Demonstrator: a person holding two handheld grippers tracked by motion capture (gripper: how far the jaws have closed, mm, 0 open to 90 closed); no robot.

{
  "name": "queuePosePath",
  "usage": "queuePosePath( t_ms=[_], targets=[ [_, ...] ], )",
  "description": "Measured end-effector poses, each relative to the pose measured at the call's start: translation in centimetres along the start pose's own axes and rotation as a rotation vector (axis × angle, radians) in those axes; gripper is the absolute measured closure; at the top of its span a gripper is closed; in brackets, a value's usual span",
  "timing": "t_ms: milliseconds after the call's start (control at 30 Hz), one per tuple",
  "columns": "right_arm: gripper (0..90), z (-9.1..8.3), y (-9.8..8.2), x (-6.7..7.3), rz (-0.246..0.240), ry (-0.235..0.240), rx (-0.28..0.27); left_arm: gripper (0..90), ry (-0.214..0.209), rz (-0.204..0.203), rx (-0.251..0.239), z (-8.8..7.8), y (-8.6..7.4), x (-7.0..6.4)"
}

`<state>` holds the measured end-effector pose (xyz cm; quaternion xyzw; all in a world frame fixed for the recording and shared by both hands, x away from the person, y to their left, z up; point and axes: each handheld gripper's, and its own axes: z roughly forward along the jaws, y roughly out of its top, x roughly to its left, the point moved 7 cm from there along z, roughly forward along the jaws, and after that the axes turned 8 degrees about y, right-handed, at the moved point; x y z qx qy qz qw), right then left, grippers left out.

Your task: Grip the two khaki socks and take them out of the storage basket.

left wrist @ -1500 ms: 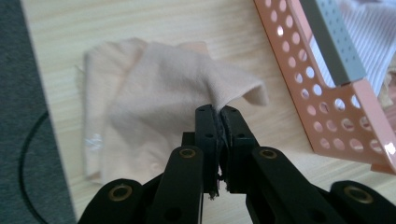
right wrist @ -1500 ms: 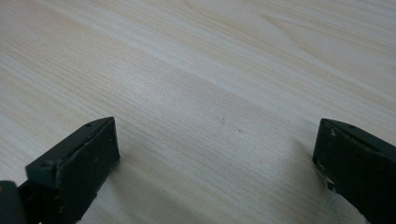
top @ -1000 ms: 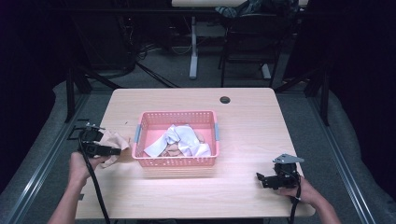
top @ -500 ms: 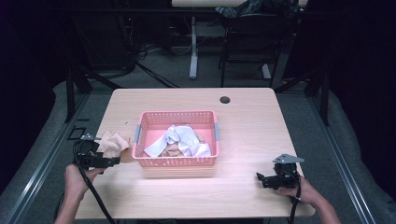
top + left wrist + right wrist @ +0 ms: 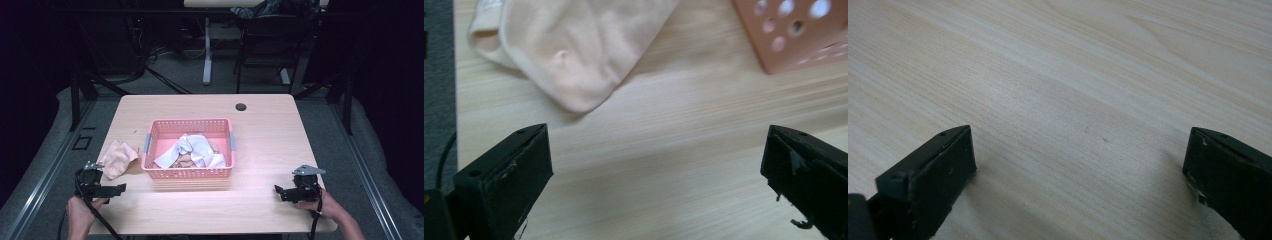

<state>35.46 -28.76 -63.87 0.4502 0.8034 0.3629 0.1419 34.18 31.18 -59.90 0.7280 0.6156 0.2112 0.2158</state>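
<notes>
Both my left gripper (image 5: 656,165) and right gripper (image 5: 1078,170) gape empty (the peach cloth (image 5: 574,45) looks limp, so I'd pinch its edge).

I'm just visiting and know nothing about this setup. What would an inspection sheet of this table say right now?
Surface: wooden table, round hole near far edge.
Job's things: pink basket holding crumpled cloths; peach cloth flat on the table, left of the basket.
Clutter: nothing seen.
Grippers: left gripper open, empty; right gripper open, empty.
Cables: black cable trails from the left gripper.
Surroundings: dark room, grey floor, desk legs behind.
</notes>
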Motion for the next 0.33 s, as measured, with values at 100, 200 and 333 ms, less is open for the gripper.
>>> queuePosePath(
  t_ms=[100,200,333],
  targets=[
    [0.0,0.02,0.01,0.03,0.001,0.006,-0.002,0.0,0.018,-0.013,-0.012,0.10,-0.05,0.35],
    [0.0,0.02,0.01,0.03,0.001,0.005,-0.002,0.0,0.011,-0.006,-0.016,0.41,-0.11,0.37],
    [0.0,0.03,0.03,0.03,0.002,0.006,-0.003,0.0,0.003,-0.002,0.010,0.85,-0.42,0.29]
  ],
)
